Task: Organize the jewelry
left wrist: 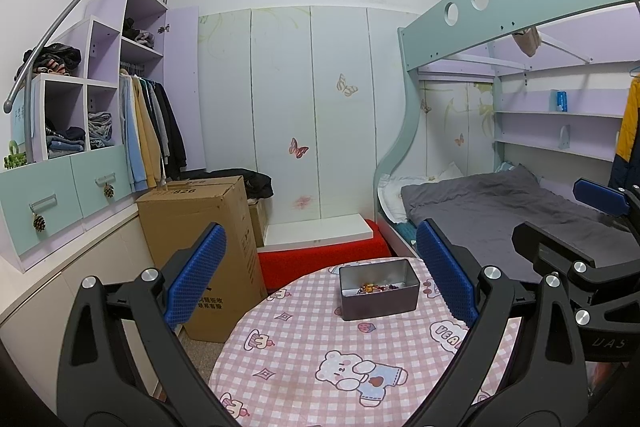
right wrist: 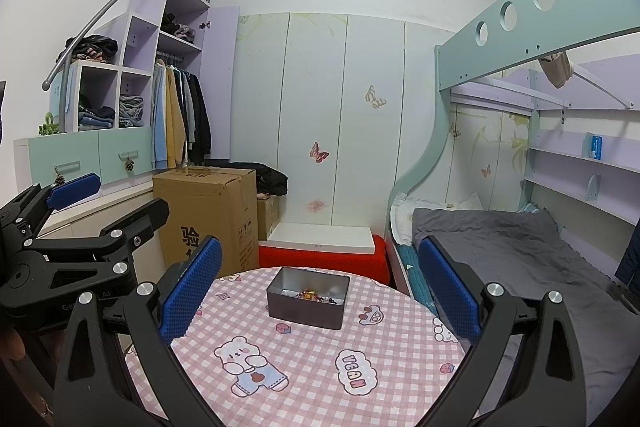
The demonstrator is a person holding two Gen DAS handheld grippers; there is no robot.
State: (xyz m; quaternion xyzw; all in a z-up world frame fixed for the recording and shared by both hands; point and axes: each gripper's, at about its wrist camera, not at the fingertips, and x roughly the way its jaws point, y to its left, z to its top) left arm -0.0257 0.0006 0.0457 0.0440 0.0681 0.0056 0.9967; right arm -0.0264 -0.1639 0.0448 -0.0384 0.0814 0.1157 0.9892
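Both grippers, left (left wrist: 322, 283) and right (right wrist: 320, 285), hovering with fingers spread wide and empty, tin (right wrist: 307, 297) with jewelry (right wrist: 316, 295) sitting on the table (right wrist: 320, 367) ahead, between the pads, untouched.

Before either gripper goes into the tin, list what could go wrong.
1. The jewelry lies in a small tangled heap at the bottom of the tin, so pinching one piece could drag others out.
2. The tin looks light and sits loose on the tablecloth; a gripper catching its wall might slide or tip it.
3. The left gripper and right gripper, both open, point at the same tin and could collide.
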